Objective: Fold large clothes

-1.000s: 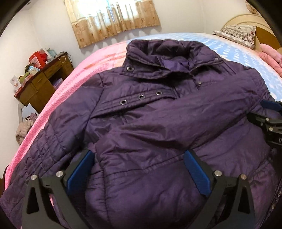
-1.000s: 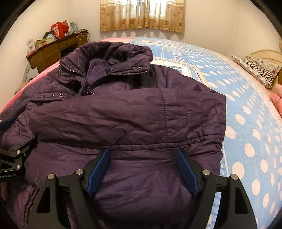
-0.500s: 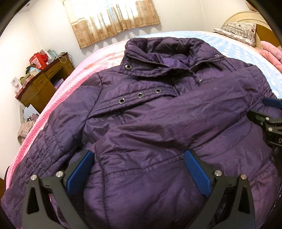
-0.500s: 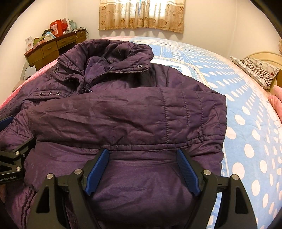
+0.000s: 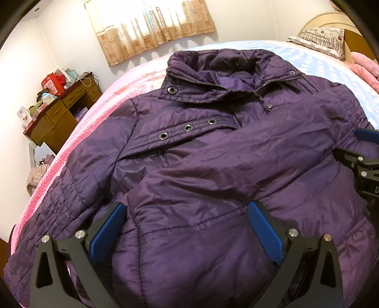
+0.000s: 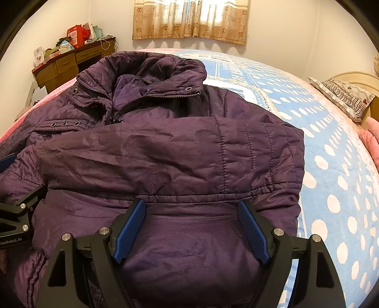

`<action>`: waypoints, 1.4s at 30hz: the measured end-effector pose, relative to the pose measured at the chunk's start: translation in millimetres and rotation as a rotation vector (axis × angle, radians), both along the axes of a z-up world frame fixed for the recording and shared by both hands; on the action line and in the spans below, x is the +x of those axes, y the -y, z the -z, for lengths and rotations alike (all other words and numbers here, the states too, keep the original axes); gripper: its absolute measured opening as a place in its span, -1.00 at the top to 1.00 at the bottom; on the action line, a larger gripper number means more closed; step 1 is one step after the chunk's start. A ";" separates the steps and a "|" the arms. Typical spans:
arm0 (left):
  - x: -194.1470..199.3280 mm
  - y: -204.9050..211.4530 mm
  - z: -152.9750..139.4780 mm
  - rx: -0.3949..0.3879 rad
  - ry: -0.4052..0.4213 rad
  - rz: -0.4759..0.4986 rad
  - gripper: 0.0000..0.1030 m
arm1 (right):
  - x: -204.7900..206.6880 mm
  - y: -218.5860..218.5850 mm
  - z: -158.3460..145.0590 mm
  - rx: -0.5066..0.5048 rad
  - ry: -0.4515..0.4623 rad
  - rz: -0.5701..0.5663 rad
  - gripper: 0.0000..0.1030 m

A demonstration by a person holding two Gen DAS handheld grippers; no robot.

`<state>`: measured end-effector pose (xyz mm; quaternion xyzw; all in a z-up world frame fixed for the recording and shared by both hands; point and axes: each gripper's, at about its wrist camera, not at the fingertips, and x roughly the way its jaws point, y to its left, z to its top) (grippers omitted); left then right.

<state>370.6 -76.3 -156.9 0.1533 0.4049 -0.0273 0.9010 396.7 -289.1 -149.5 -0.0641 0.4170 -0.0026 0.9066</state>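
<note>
**A:** Looking at both wrist views: purple jacket [image 5: 213,165] lies front-up on the bed [image 6: 331,165], collar toward the curtains [image 6: 189,21], one sleeve [image 6: 177,156] folded across the chest.

**B:** And the claws?

**A:** Left gripper [image 5: 187,234] is spread wide over the lower hem area, nothing pinched. Right gripper [image 6: 191,229] likewise gapes, just below the sleeve. Wooden desk [image 5: 61,118] sits beside the bed.

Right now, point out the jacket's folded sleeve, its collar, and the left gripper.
folded sleeve [image 6: 165,156], right wrist view, mid-sleeve across the chest.
collar [image 5: 225,64], left wrist view, raised back edge.
left gripper [image 5: 187,227], left wrist view, midway between open fingertips.
</note>
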 end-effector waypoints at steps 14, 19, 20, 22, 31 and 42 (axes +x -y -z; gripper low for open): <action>-4.8 -16.0 -16.4 -0.083 -0.018 0.008 -0.95 | 0.3 2.5 -10.4 0.003 -0.047 -0.025 -0.58; -73.4 -94.1 -72.2 -0.242 0.074 -0.038 -1.00 | -51.0 10.0 -68.1 0.196 -0.023 -0.012 -0.59; -84.6 -106.6 -77.2 -0.241 0.092 -0.060 -1.00 | -64.3 6.0 -77.5 0.215 -0.026 -0.032 -0.60; -120.8 -154.5 -86.3 -0.249 0.136 -0.136 -1.00 | -91.3 -8.1 -90.7 0.204 -0.010 -0.071 -0.61; -212.4 -345.4 -56.0 -0.418 0.127 -0.646 -1.00 | -175.4 -113.4 -87.9 0.162 0.065 -0.354 -0.62; -188.4 -446.8 -9.5 -0.883 0.136 -0.944 -0.94 | -212.9 -187.3 -75.5 0.079 0.119 -0.528 -0.62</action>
